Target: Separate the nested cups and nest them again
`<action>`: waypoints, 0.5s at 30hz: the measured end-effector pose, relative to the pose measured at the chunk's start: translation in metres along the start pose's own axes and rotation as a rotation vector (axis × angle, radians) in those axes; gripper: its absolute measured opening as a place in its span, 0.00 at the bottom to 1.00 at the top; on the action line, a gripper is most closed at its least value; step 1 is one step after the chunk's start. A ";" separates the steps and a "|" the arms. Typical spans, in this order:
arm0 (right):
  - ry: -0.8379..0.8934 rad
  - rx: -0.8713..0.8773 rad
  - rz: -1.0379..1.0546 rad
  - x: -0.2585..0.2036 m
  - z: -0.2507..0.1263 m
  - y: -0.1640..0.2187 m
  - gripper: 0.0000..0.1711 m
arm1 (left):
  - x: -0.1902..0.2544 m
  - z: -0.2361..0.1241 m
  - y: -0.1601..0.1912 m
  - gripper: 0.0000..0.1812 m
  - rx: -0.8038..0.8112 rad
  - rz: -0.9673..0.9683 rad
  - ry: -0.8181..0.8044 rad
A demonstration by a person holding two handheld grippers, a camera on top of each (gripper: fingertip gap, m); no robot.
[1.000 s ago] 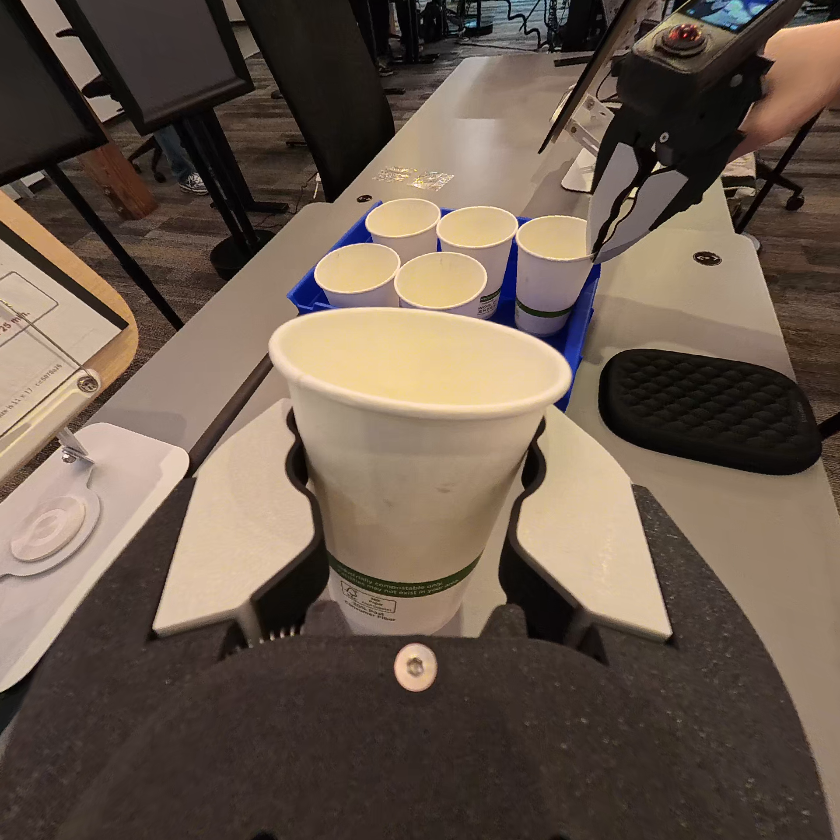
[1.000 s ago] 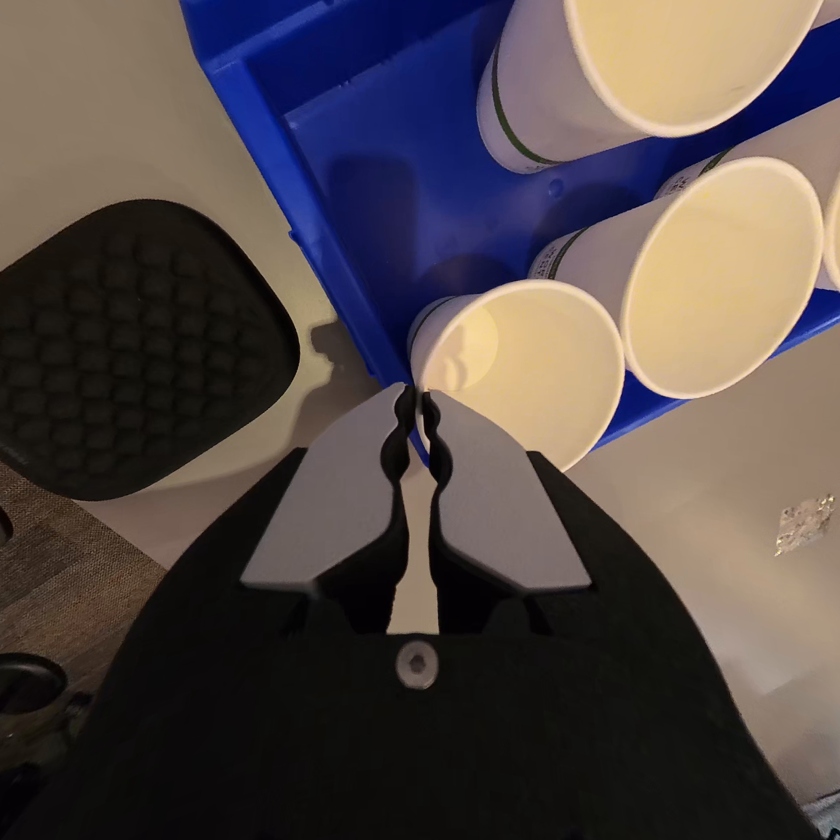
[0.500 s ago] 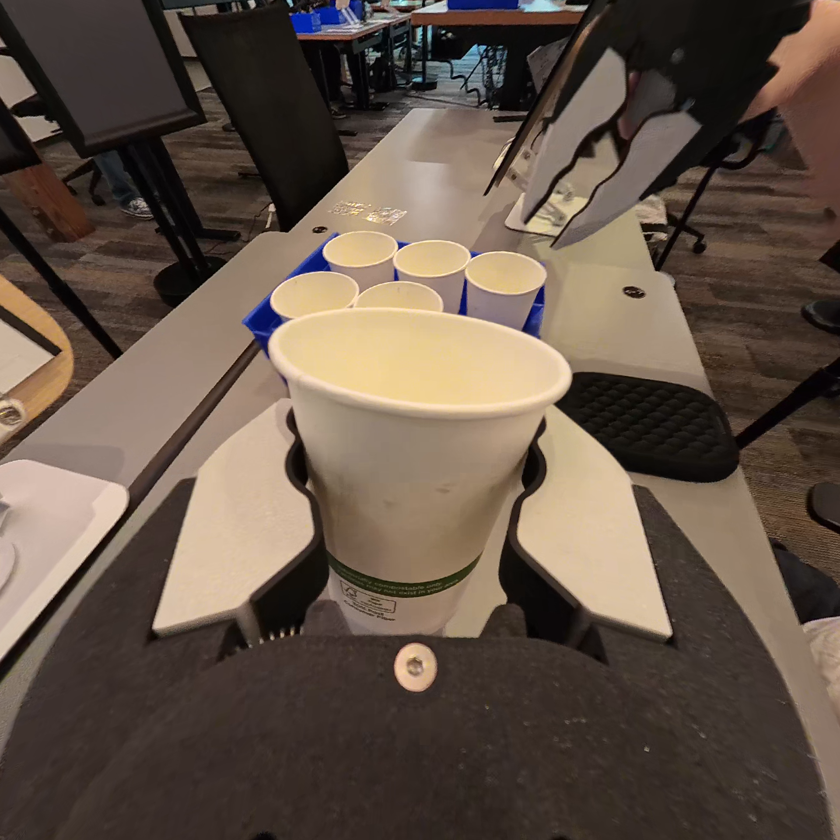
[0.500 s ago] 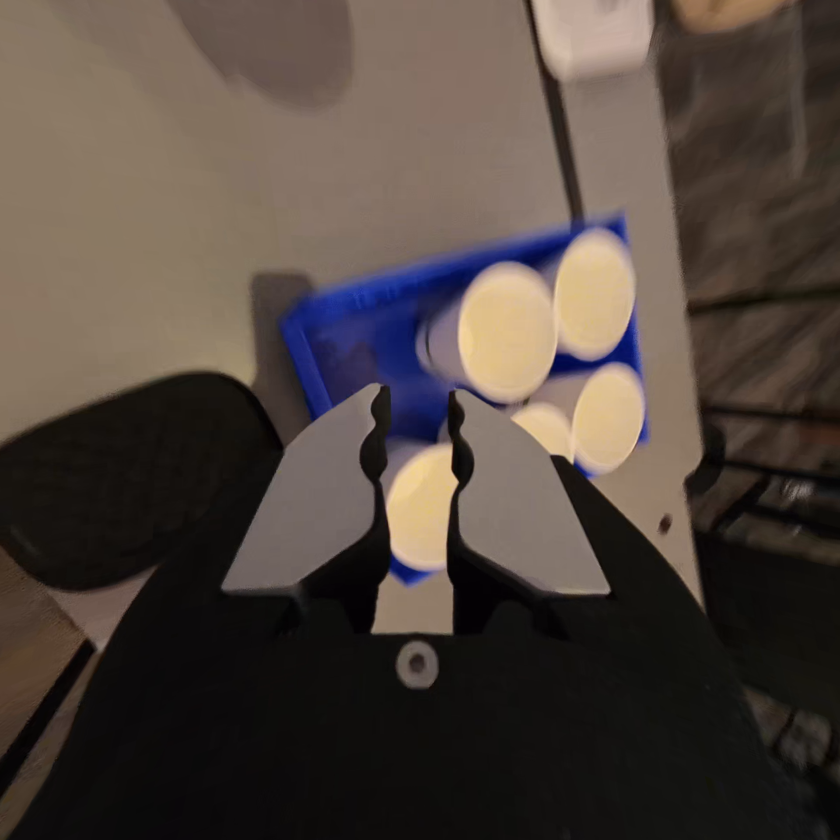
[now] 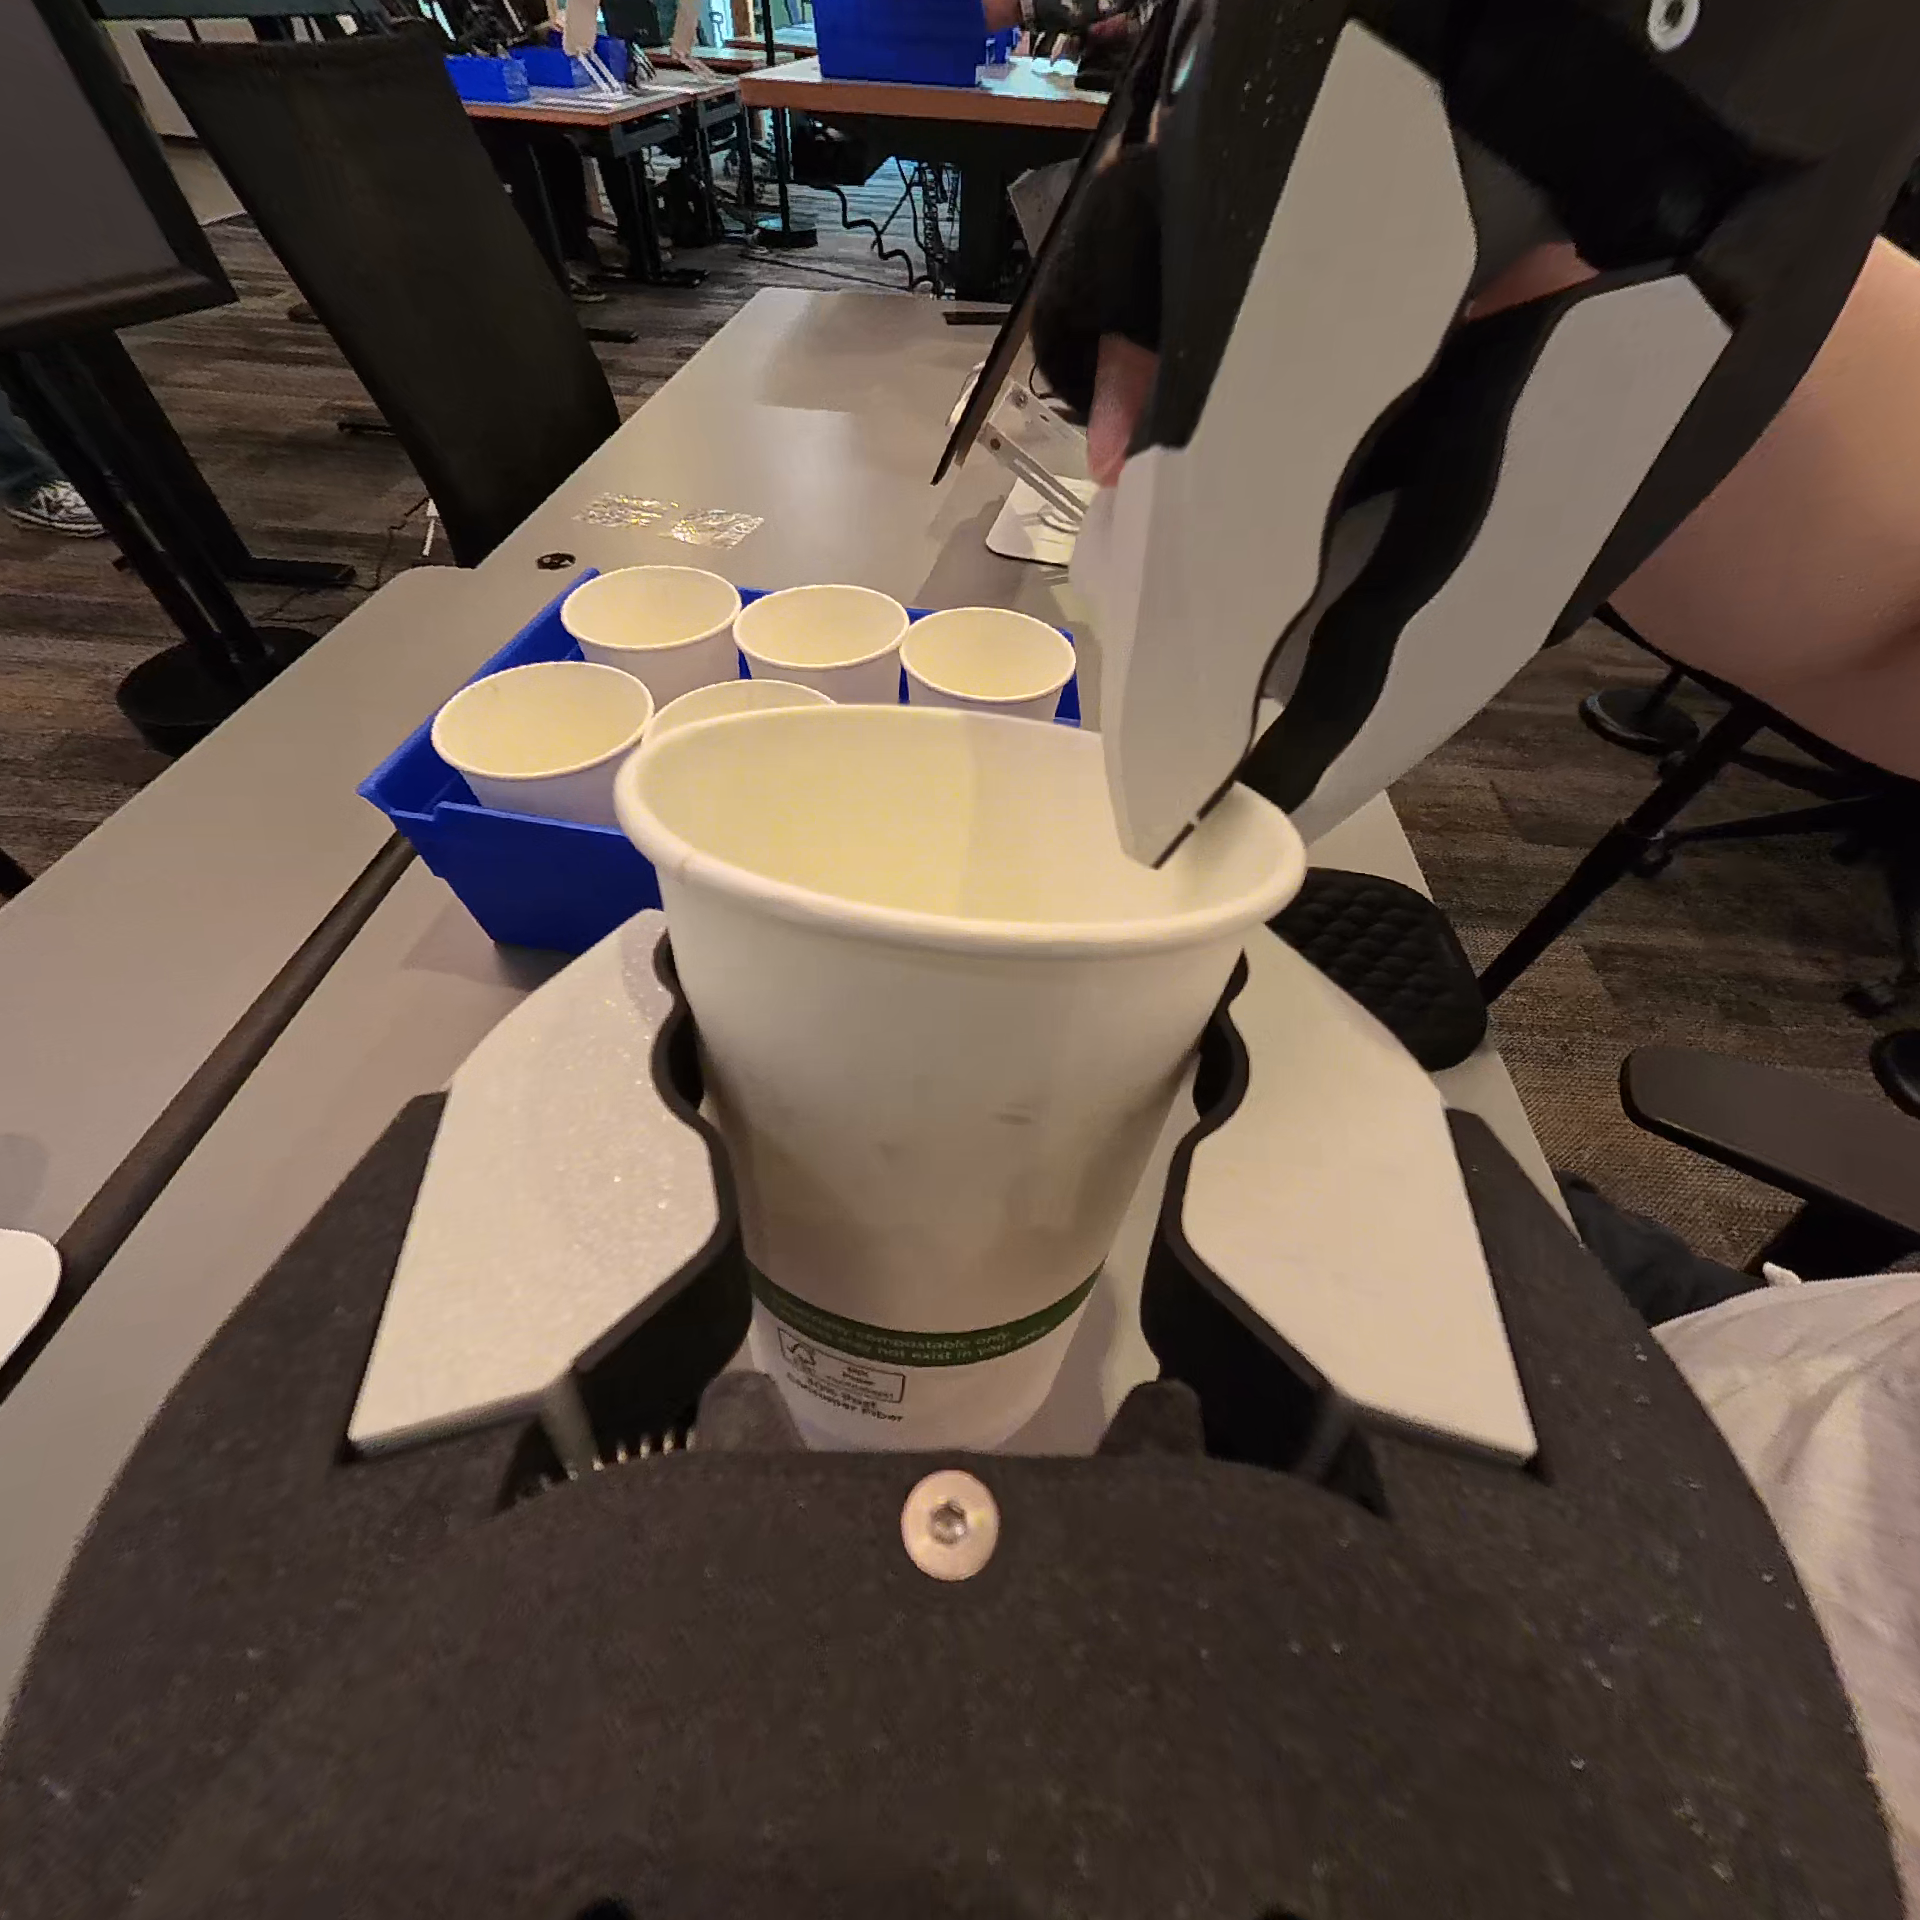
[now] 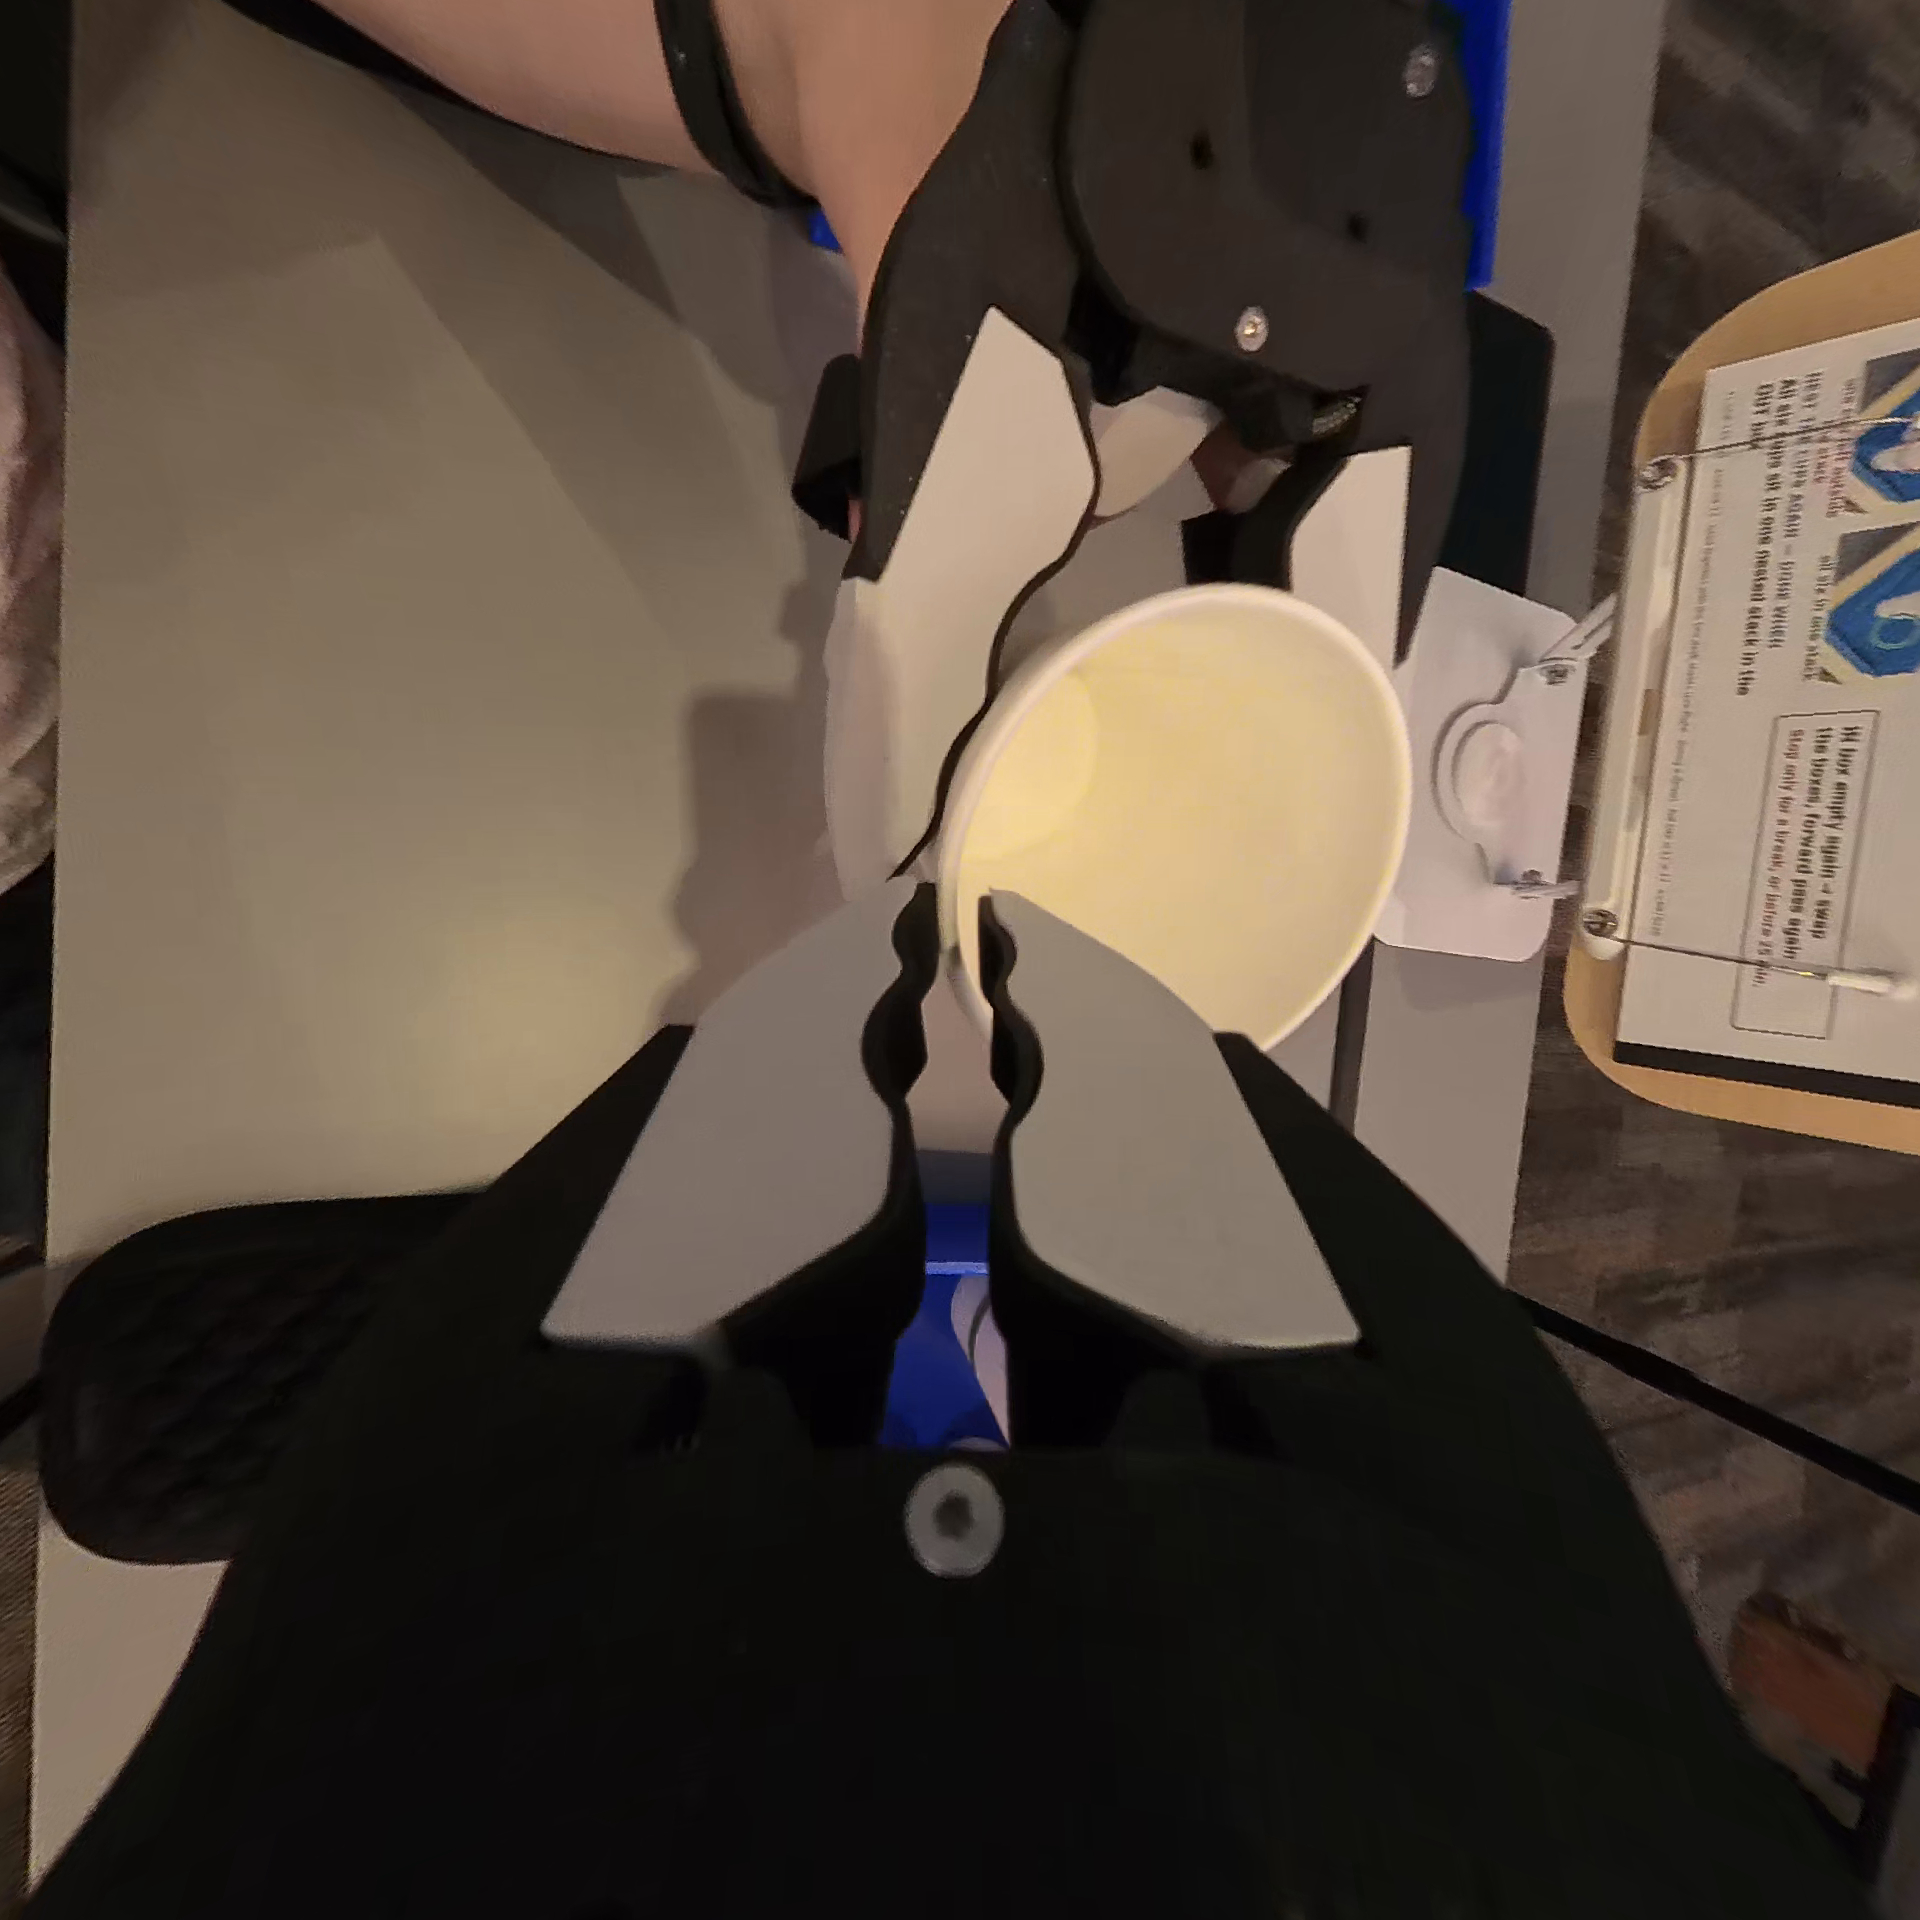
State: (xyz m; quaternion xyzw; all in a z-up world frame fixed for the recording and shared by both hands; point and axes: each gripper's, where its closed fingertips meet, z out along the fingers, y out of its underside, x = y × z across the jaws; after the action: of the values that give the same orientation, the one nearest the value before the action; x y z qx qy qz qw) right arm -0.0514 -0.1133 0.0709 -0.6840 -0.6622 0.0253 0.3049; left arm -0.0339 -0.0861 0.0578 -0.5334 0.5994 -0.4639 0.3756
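Grey and long, the surface [image 5: 810, 416] runs away between dark chairs and other desks in a big room. On it sits a blue tray [image 5: 520, 852] with five white paper cups [image 5: 540, 732] standing upright inside, mouths up. To the right of the tray lies a black quilted pad [image 5: 1382, 966], and on the far left side I see a wooden clipboard [image 6: 1766, 623] with printed sheets.

Nearer, the left claw [image 5: 951, 1049] is clamped on one more paper cup [image 5: 956, 1039] — its two grey fingers press the cup's sides, and the cup stands upright between them, above the surface and in front of the tray.

The right claw [image 6: 948, 914] comes from above to the rim of this same cup [image 6: 1184, 800]. Its fingers are only slightly apart, with a narrow gap, and the rim sits in this gap: one fingertip inside the cup, the other outside. A person's bare arm [image 5: 1787, 520] is behind it.
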 end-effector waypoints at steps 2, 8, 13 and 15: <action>-0.021 -0.003 -0.003 -0.003 0.002 0.000 0.02 | 0.001 0.000 0.001 0.52 -0.003 0.003 0.011; -0.027 -0.036 0.036 -0.008 -0.008 0.010 0.02 | 0.001 -0.009 -0.005 0.59 0.028 0.021 0.027; 0.069 -0.226 0.203 -0.004 -0.041 0.088 0.02 | -0.023 -0.034 0.003 0.61 -0.050 0.061 -0.077; 0.100 -0.317 0.285 -0.007 -0.054 0.128 0.02 | -0.034 -0.041 0.003 0.60 -0.059 0.056 -0.138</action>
State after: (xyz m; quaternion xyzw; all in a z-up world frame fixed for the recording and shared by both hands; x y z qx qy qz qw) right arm 0.0850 -0.1321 0.0547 -0.8105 -0.5386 -0.0700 0.2194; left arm -0.0688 -0.0457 0.0654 -0.5580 0.6001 -0.3974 0.4130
